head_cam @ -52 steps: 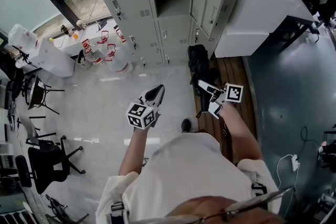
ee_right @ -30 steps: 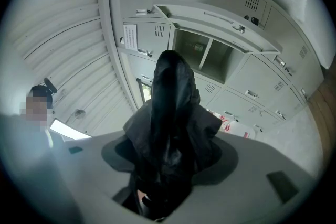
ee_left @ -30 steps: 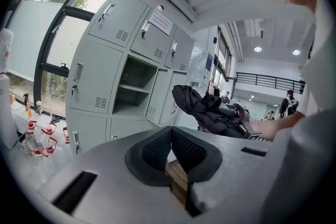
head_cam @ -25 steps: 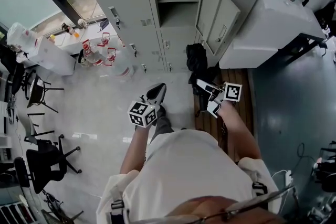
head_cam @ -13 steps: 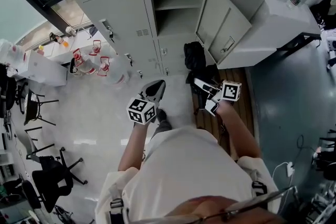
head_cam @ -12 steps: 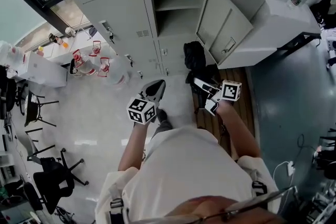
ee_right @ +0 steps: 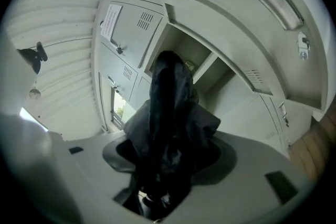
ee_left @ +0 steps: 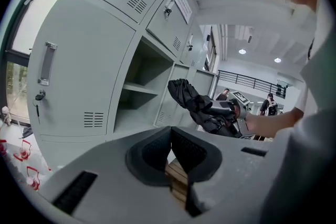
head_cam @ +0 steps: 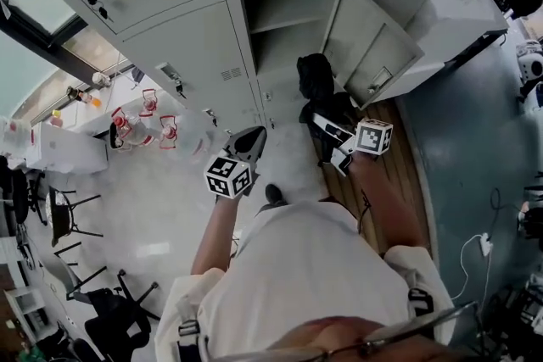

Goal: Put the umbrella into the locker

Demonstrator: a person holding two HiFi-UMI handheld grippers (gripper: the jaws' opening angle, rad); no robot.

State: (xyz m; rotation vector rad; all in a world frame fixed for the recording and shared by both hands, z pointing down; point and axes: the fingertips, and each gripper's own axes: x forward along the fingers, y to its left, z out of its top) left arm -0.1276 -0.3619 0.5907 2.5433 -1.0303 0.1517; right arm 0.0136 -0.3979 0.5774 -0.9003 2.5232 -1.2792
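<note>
A black folded umbrella [head_cam: 316, 85] sticks up from my right gripper [head_cam: 333, 144], just below the open locker [head_cam: 280, 21]. The jaws are closing with the umbrella's bunched fabric [ee_right: 168, 113] pressed between them, and it hides the pads. Beyond the umbrella, the locker's shelf and empty compartments [ee_right: 194, 60] show. The locker door [head_cam: 369, 42] swings out to the right. My left gripper [head_cam: 252, 137] hangs to the left of the umbrella, shut and empty, its tips [ee_left: 170, 134] meeting. From that side I see the umbrella [ee_left: 191, 102] in front of the open locker [ee_left: 139, 89].
Closed grey lockers [head_cam: 182, 55] flank the open one. Water jugs with red handles [head_cam: 140, 110] stand on the floor at the left. A white cabinet [head_cam: 458, 13] sits right of the door. A wooden floor strip [head_cam: 394, 174] runs under my right arm. Chairs [head_cam: 68, 216] stand at far left.
The person has walked toward the lockers, which now fill the top of the head view. Both grippers moved forward with them, and the umbrella's tip now reaches the open locker's lower compartment.
</note>
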